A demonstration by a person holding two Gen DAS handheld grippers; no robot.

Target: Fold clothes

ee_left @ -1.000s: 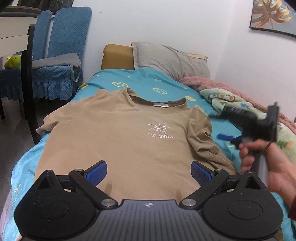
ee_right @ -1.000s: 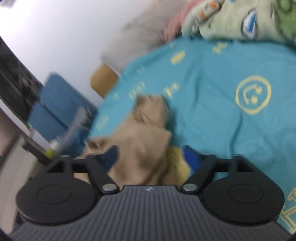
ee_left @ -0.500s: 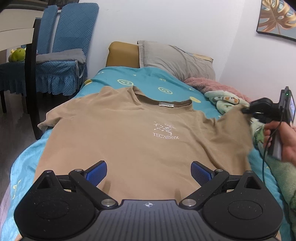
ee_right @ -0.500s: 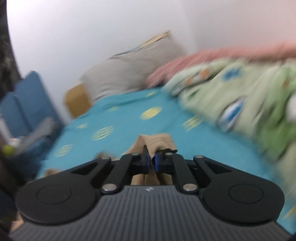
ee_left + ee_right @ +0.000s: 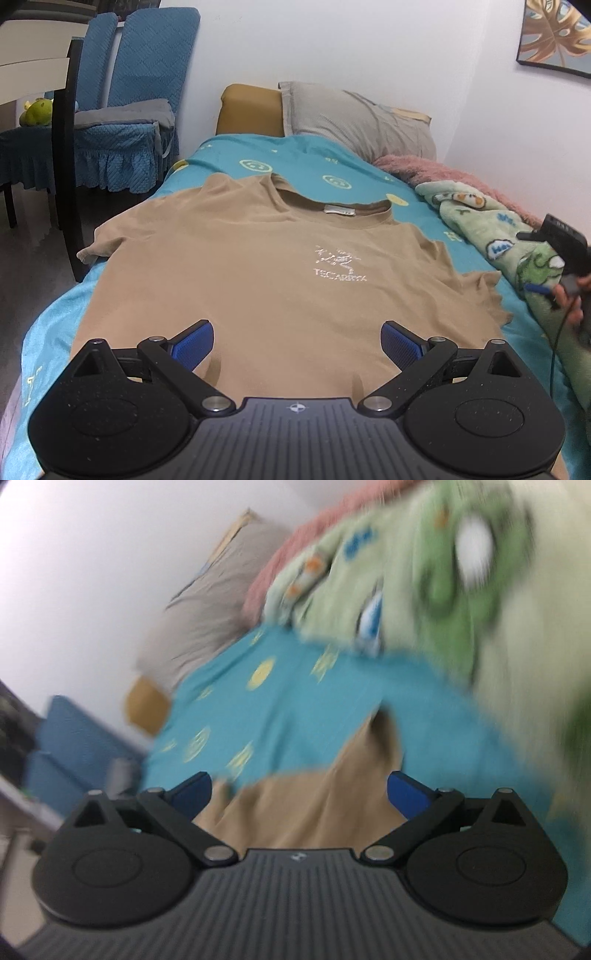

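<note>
Item: tan T-shirt [image 5: 258, 280], spread face-up on the teal bedsheet [image 5: 295, 162], collar at 12 o'clock; light, limp, prone to wrinkle, best pinched at hem corners or sleeve edges; left gripper [image 5: 297, 341] and right gripper [image 5: 299, 794] both spread apart, holding nothing

1. The right gripper [image 5: 299, 794] hangs over a bed, its blue-padded jaws spread wide with nothing between them.
2. A tan shirt sleeve [image 5: 314, 794] lies just beyond the jaws on the teal sheet [image 5: 295, 686].
3. A green cartoon-print blanket [image 5: 424, 572] is heaped at upper right, heavily blurred.
4. A grey pillow [image 5: 207, 620] rests against the white wall [image 5: 92, 572].
</note>
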